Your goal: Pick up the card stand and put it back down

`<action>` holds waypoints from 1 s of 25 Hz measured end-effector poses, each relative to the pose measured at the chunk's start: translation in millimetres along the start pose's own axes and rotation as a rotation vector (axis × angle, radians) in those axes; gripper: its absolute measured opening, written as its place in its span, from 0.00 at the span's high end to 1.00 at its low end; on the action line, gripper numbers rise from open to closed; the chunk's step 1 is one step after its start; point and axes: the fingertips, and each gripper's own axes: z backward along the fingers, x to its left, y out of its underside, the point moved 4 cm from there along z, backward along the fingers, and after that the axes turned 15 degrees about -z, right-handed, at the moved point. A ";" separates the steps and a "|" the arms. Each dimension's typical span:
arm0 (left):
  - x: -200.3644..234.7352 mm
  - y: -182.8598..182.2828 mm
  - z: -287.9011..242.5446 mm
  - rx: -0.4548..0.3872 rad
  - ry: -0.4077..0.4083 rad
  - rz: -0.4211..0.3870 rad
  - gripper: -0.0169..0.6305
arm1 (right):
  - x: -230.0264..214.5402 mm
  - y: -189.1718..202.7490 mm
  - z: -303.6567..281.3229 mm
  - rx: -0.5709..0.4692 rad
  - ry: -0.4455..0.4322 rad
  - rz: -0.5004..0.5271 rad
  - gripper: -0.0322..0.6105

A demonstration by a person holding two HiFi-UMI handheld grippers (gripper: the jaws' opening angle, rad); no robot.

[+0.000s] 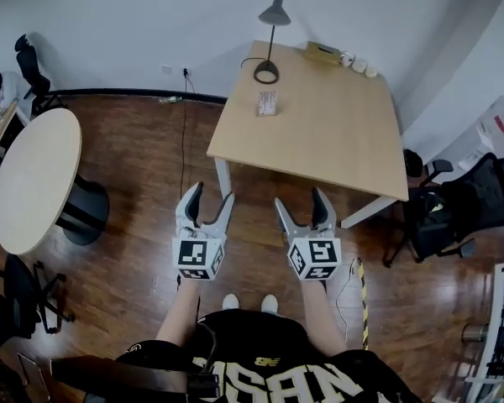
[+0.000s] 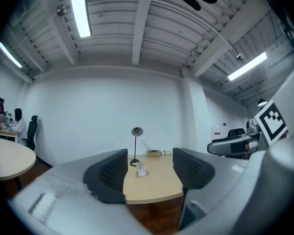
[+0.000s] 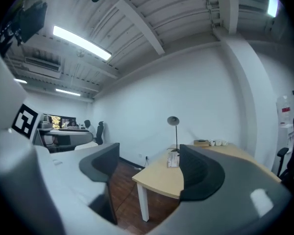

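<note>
the person stands back from the table (image 1: 336,141), with a stretch of wood floor between their feet and its near edge. the left gripper (image 1: 210,196) and right gripper (image 1: 300,198) are held out side by side in front of the body. both have their jaws apart with nothing between them, and each gripper view looks through the gap at the room beyond.

the card stand (image 1: 267,102) sits upright on the far-left part of the table, just in front of the lamp (image 1: 275,13) base and well out of reach of either tool. only the lamp is close to it.

from here it's too small to be sure, but it looks like a little holder with a printed card in it. i'd guess it is light, stiff and rather slick on its faces, and likely to tip or skate if nudged before the jaws close. the safest hold seems to be across the two flat faces, around the middle, pads square to it, so the card isn't bent and the foot comes up level. a gentle squeeze should do; hard pressure might crack it or pop it out sideways. coming in from the near side keeps clear of the lamp's stem. it should go back down flat on its foot, since a tilted landing would probably topple it.
</note>
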 end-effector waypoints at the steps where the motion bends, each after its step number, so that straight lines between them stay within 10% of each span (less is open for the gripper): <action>1: -3.5 -5.2 -1.3 -0.003 0.009 -0.001 0.52 | -5.0 -7.1 0.9 -0.013 0.022 -0.004 0.34; 25: -50.1 -24.5 -6.1 -0.015 -0.001 -0.001 0.53 | -46.7 -23.6 25.7 -0.007 0.065 0.054 0.31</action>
